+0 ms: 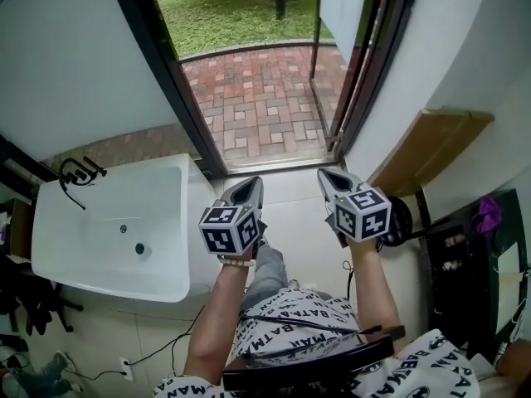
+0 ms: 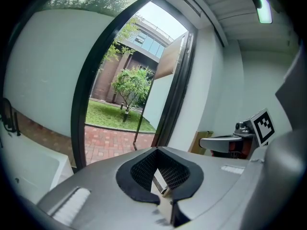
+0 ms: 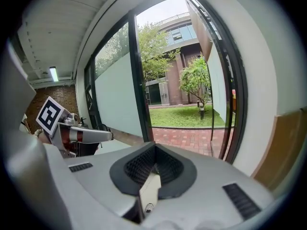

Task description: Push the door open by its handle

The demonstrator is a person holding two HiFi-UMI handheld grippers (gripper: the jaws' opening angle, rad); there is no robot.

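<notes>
Door (image 1: 344, 5) open, well ahead of left tool (image 1: 249, 186), right tool (image 1: 332, 177)

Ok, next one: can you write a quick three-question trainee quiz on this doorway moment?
1. True or false: the door stands open onto the brick patio.
2. Pick one: the right gripper is A) shut on the handle, B) shut with nothing between its fingers, C) wide open.
3. Fill in: the white basin lies on the person's ____ side.
Key: 1 true; 2 B; 3 left.
</notes>
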